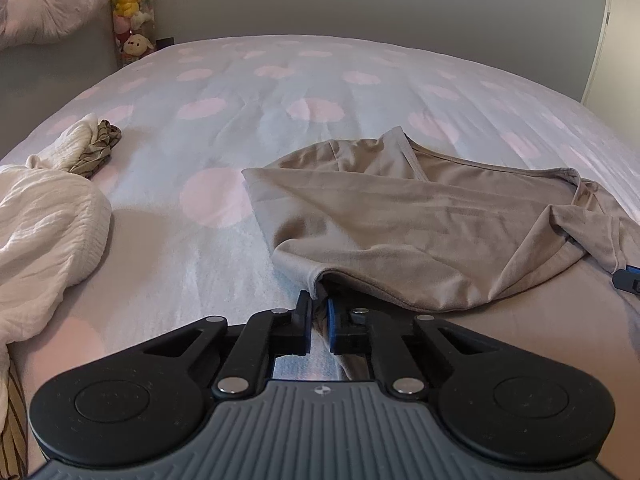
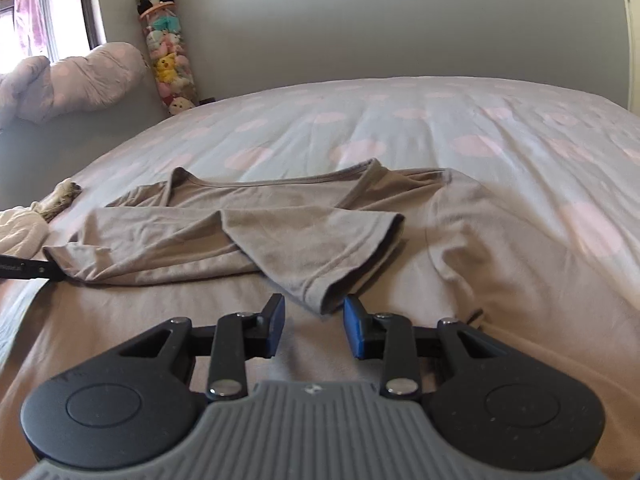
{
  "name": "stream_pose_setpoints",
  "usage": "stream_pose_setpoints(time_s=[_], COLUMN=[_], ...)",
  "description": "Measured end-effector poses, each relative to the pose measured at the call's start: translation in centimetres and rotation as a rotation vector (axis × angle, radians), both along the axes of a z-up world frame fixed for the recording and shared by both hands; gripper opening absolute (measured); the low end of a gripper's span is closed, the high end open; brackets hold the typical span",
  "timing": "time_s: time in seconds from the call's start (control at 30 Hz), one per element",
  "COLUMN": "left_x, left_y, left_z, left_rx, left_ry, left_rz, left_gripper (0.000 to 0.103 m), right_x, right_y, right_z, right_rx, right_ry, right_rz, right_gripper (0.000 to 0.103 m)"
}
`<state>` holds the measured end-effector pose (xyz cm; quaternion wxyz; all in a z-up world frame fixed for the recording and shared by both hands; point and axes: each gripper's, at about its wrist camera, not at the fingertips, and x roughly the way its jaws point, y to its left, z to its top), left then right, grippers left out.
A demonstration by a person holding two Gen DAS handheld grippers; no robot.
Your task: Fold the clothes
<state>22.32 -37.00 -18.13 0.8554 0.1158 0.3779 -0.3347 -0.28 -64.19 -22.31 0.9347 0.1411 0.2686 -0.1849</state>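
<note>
A beige T-shirt (image 1: 420,220) lies crumpled on the bed. My left gripper (image 1: 319,308) is shut on a corner of its hemmed edge, and cloth shows between the blue pads. The right wrist view shows the same shirt (image 2: 168,240) with a short sleeve (image 2: 320,248) folded across it. My right gripper (image 2: 315,316) is open just above the cloth, with the sleeve's cuff corner right in front of its fingertips and not touching them. The left gripper (image 2: 28,270) pokes in at the left edge, pinching the shirt. The right gripper's tip (image 1: 626,280) shows at the far right.
The bed (image 1: 280,92) has a grey cover with pink dots. A white crinkled garment (image 1: 48,216) and an olive striped one (image 1: 100,148) lie at the left. A tube of plush toys (image 2: 168,56) stands in the corner beside a pink pillow (image 2: 80,76).
</note>
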Motion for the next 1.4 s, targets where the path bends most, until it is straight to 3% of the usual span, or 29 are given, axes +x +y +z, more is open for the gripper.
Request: stream_pose_setpoints(time_s=[0.07, 0.13, 0.2, 0.27, 0.57, 0.9, 1.07, 1.2, 1.37, 1.4], left_x=[0.2, 0.3, 0.4, 0.5, 0.7, 0.9, 1.3, 1.8, 2.4, 2.5], left_y=[0.1, 0.2, 0.4, 0.6, 1.1, 2.0, 2.7, 3.5, 4.4, 4.6], left_z=[0.0, 0.0, 0.0, 0.0, 0.4, 0.7, 1.1, 1.7, 2.9, 3.1], left_rx=[-0.013, -0.021, -0.028, -0.037, -0.024, -0.004, -0.014, -0.042, -0.069, -0.075], left_ry=[0.015, 0.021, 0.026, 0.033, 0.049, 0.089, 0.124, 0.149, 0.202, 0.212], left_rz=[0.007, 0.009, 0.009, 0.011, 0.035, 0.06, 0.051, 0.032, -0.01, -0.019], left_gripper=[0.005, 0.005, 0.004, 0.004, 0.003, 0.003, 0.004, 0.016, 0.022, 0.032], right_x=[0.3, 0.6, 0.7, 0.5, -2.5, -2.8, -2.7, -4.1, -5.8, -5.8], right_y=[-0.1, -0.2, -0.6, -1.4, -6.6, -5.7, -6.1, -6.2, -6.4, -6.5], right_z=[-0.1, 0.0, 0.6, 1.3, 4.5, 1.4, 1.7, 2.7, 4.2, 4.5], right_rx=[-0.017, -0.033, -0.029, -0.01, 0.137, 0.138, 0.128, 0.128, 0.116, 0.106], right_ry=[0.005, 0.011, 0.018, 0.025, 0.073, 0.183, 0.224, 0.218, 0.205, 0.206], right_rz=[0.011, 0.029, 0.034, 0.024, -0.084, -0.103, -0.089, -0.102, -0.115, -0.114], right_gripper=[0.035, 0.016, 0.006, 0.004, 0.003, 0.003, 0.005, 0.011, 0.014, 0.017])
